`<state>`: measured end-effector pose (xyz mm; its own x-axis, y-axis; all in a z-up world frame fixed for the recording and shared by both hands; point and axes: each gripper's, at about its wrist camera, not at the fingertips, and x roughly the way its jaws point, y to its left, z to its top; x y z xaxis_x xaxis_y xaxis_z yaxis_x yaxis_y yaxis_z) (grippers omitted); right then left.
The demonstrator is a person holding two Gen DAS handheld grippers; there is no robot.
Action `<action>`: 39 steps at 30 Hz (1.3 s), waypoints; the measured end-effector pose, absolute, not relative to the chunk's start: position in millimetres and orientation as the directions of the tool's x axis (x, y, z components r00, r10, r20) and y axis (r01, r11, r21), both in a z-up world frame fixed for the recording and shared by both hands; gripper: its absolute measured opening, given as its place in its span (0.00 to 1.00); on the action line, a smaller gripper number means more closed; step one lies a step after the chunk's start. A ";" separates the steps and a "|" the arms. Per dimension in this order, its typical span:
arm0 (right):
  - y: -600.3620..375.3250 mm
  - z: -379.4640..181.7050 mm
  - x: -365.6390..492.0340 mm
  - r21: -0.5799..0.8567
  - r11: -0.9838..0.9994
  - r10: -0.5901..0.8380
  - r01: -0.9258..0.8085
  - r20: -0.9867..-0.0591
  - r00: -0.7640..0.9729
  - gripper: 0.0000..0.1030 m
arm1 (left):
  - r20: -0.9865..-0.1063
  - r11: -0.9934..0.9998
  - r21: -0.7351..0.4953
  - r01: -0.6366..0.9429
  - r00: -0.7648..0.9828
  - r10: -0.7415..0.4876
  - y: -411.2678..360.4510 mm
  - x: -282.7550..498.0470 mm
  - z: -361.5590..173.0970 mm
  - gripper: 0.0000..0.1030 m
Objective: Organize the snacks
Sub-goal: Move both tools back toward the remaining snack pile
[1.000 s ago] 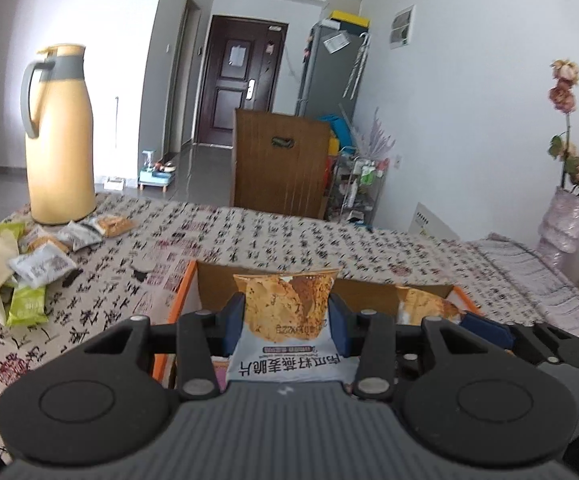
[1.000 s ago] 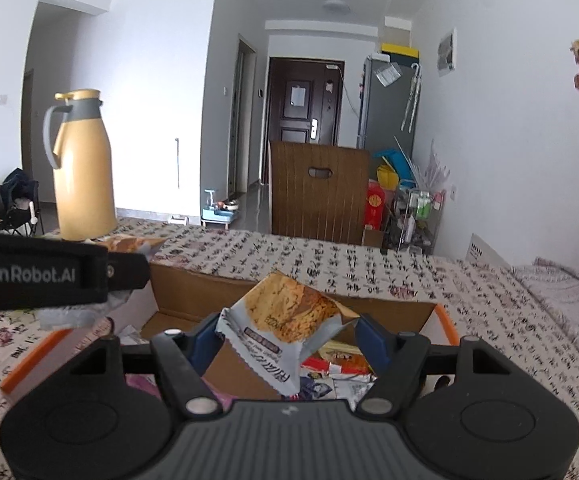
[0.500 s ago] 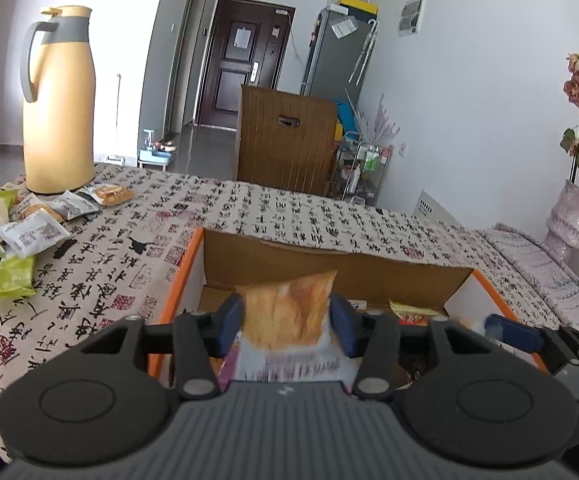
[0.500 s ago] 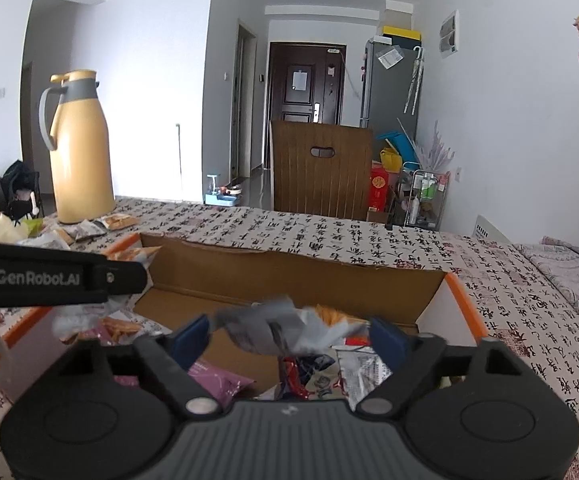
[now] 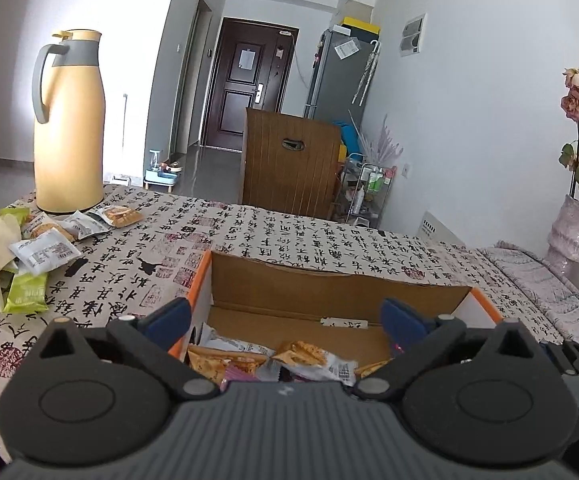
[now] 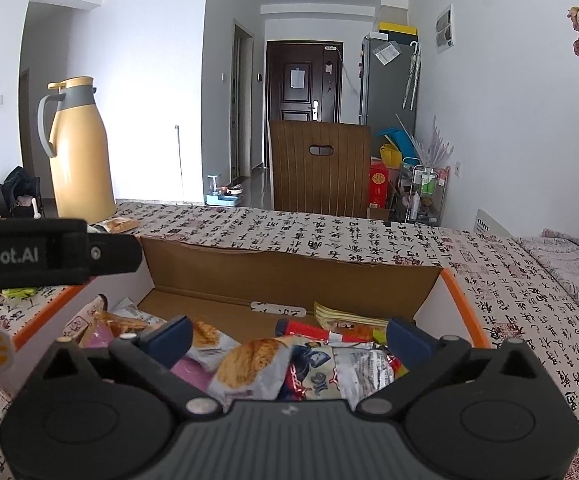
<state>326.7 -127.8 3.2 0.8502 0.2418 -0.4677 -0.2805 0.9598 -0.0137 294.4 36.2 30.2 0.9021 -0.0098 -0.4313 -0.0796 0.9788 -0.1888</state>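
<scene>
Left wrist view: the left gripper (image 5: 285, 316) is held with jaws spread wide and empty above the cardboard box (image 5: 341, 292); snack packets (image 5: 313, 358) lie inside, others (image 5: 45, 250) remain on the tablecloth (image 5: 249, 232) beside the thermos (image 5: 69, 124).

Right wrist view: the right gripper (image 6: 287, 336) is likewise spread and empty over the box (image 6: 289, 276), with packets (image 6: 257, 364) lying beneath it.

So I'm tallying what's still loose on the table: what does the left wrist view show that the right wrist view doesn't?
Only the left wrist view shows the loose packets beside the thermos and the green packet. Only the right wrist view shows the red-and-blue packet and the yellow packet in the box, plus the left tongs from the side. Both show the cardboard box, the thermos, and open, empty tongs over the box.
</scene>
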 end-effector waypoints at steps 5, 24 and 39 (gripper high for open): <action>-125.1 9.8 322.7 -0.038 0.961 0.226 -0.275 -0.465 0.856 1.00 | -0.413 0.982 -0.175 -0.076 0.911 -0.003 32.3 288.0 38.8 1.00; -138.4 39.1 256.5 -0.051 0.960 0.225 -0.274 -0.436 0.871 1.00 | -0.347 0.988 -0.139 -0.065 0.938 0.013 27.1 212.8 76.6 1.00; -182.7 26.5 192.5 -0.028 0.971 0.197 -0.236 -0.458 0.867 1.00 | -0.362 0.993 -0.104 -0.052 0.932 0.011 27.7 151.2 60.6 1.00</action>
<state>192.5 -182.7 26.5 0.8670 0.1973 -0.4577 -0.2358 0.9714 -0.0279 151.2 27.7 60.6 0.9322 0.0110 -0.3617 -0.0520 0.9932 -0.1040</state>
